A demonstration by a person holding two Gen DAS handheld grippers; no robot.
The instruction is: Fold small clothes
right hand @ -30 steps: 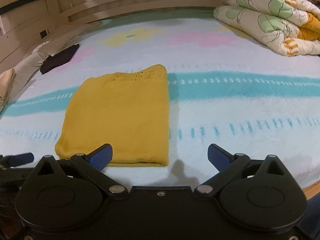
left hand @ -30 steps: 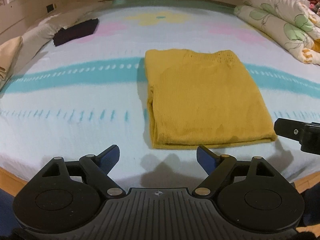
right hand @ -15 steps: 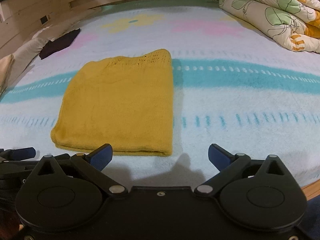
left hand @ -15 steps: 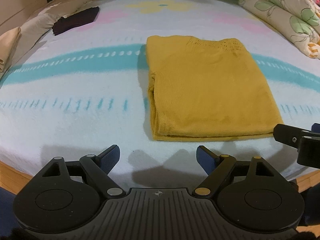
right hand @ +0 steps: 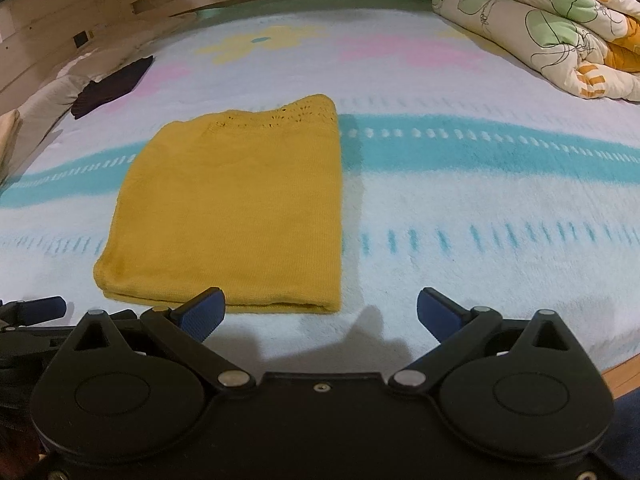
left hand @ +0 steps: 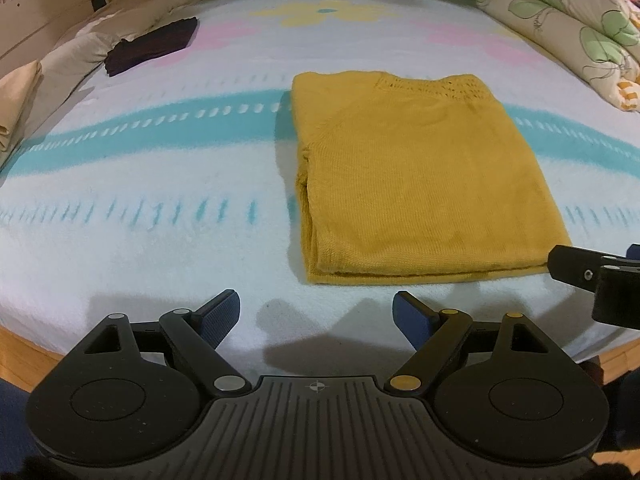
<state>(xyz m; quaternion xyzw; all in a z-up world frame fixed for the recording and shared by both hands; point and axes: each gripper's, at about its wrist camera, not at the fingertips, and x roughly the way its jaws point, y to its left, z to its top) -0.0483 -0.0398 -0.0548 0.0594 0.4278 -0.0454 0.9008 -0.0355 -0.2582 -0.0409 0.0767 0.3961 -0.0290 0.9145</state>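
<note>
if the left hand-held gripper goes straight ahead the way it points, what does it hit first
Probably the near left corner of the folded yellow sweater. The open left hand-held gripper hangs over bare blanket just short of it, though its height above the bed is unclear.

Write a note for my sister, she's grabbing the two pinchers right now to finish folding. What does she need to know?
Left gripper: open, empty, just short of the near edge of the yellow knit top.
Right gripper: open, empty, at the top's near right corner.
The top lies folded into a flat rectangle on the bed blanket, with its layered edges on the left.
A dark garment sits far left near the pillows; it looks folded.
Left to do: probably one more fold of the top, or set it aside.
</note>
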